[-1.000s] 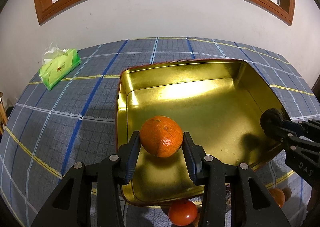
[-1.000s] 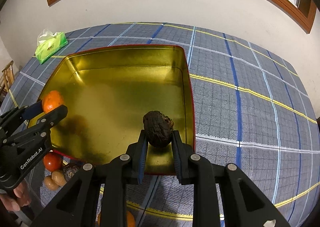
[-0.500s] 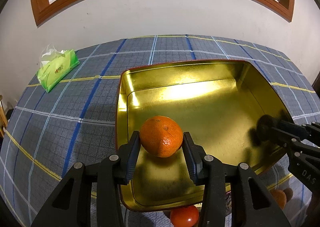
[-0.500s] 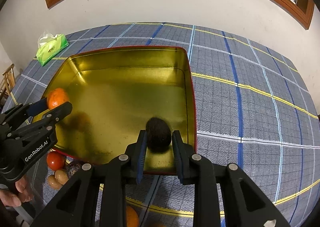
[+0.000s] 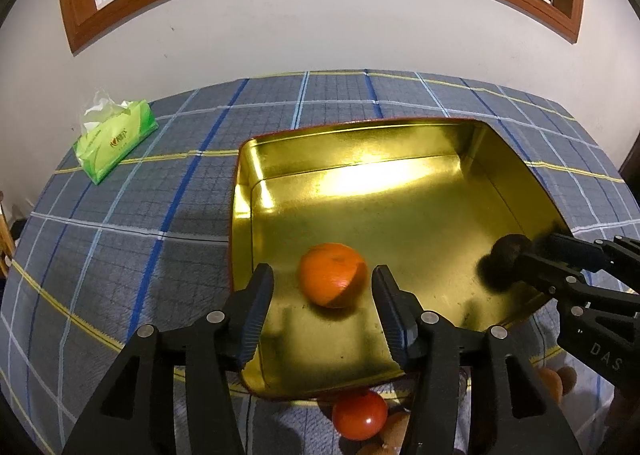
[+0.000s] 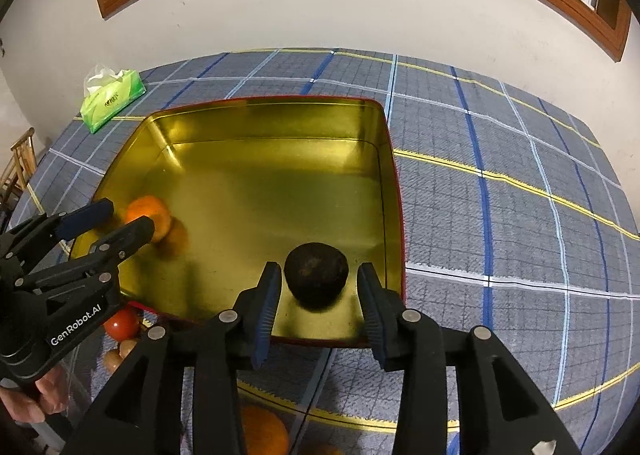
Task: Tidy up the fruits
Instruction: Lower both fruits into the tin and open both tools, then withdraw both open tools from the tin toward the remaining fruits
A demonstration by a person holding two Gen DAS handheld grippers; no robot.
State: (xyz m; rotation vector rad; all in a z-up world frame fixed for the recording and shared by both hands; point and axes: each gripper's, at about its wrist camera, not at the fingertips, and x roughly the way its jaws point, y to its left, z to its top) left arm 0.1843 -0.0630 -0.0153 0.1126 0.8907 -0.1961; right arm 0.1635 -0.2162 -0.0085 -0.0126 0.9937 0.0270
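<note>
A gold tin tray with a red rim lies on the checked cloth. An orange rests on the tray floor near its left front corner, between the fingers of my open left gripper, free of them. A dark wrinkled fruit sits on the tray floor near the right front corner, between the fingers of my open right gripper, untouched.
A green tissue pack lies at the back left of the table. A red tomato and several small brown and orange fruits lie on the cloth in front of the tray. A wall stands behind the table.
Both grippers have opened. The orange and the dark fruit have been let go and now rest on the tray floor.
</note>
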